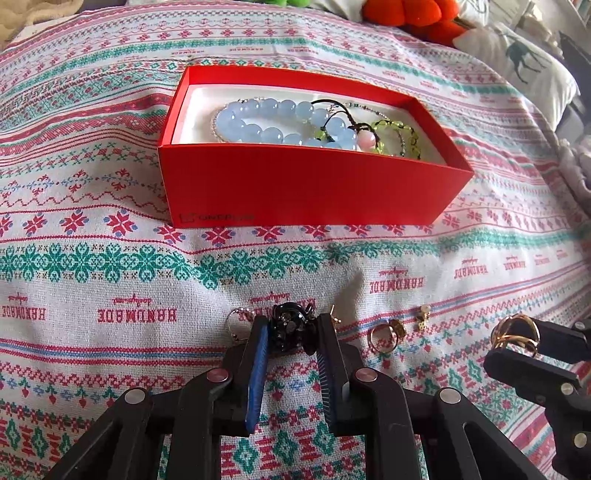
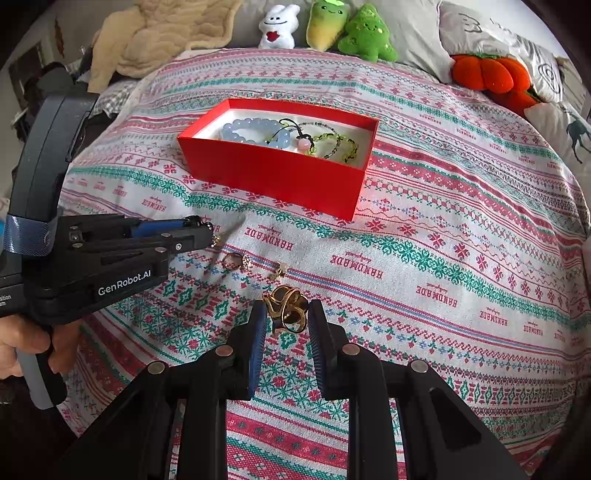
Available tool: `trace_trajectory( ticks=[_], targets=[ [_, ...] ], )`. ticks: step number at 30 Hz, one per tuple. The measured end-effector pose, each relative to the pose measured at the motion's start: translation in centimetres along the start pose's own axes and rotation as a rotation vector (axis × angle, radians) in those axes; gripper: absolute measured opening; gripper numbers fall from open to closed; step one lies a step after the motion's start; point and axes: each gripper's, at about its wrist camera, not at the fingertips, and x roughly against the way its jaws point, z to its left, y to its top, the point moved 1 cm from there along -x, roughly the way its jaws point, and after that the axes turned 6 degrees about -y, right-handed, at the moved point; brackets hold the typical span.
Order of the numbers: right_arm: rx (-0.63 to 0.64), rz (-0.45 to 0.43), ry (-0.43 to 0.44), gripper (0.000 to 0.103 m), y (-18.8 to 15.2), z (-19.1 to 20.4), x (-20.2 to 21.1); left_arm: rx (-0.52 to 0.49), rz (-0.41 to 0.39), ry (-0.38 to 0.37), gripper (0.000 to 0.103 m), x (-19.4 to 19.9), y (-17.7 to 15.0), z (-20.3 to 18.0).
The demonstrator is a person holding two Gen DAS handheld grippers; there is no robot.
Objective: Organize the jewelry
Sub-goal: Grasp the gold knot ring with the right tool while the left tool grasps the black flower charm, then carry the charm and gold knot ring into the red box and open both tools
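left gripper [image 1: 291,328] clamped, right gripper [image 2: 286,314] clamped

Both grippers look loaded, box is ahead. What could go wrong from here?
1. The left gripper pinches the black clip only at its fingertips; it could slip on the lift.
2. The right gripper holds the gold ring just as shallowly, so it may drop short of the red box.
3. Small loose gold ring on the cloth close by could get knocked.

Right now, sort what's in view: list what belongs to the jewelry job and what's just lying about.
Job:
- red box holding blue bead bracelet and green bead strand
- black piece in the left gripper
- gold ring in the right gripper
- loose ring and earring on the cloth

Lying about:
- plush toys
- pillows
- beige blanket
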Motion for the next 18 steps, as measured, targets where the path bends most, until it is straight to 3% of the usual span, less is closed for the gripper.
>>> trace_trajectory(
  ticks=[10, 18],
  targets=[
    [-0.029, -0.017, 0.01, 0.024, 0.9, -0.4, 1.4, -0.008, -0.001, 0.014, 0.019, 2.7, -0.6, -0.2],
    [-0.053, -0.059, 0.021, 0.024, 2.3, -0.5, 3.1, -0.003, -0.047, 0.024, 0.019, 5.7, 0.0, -0.2]
  ],
)
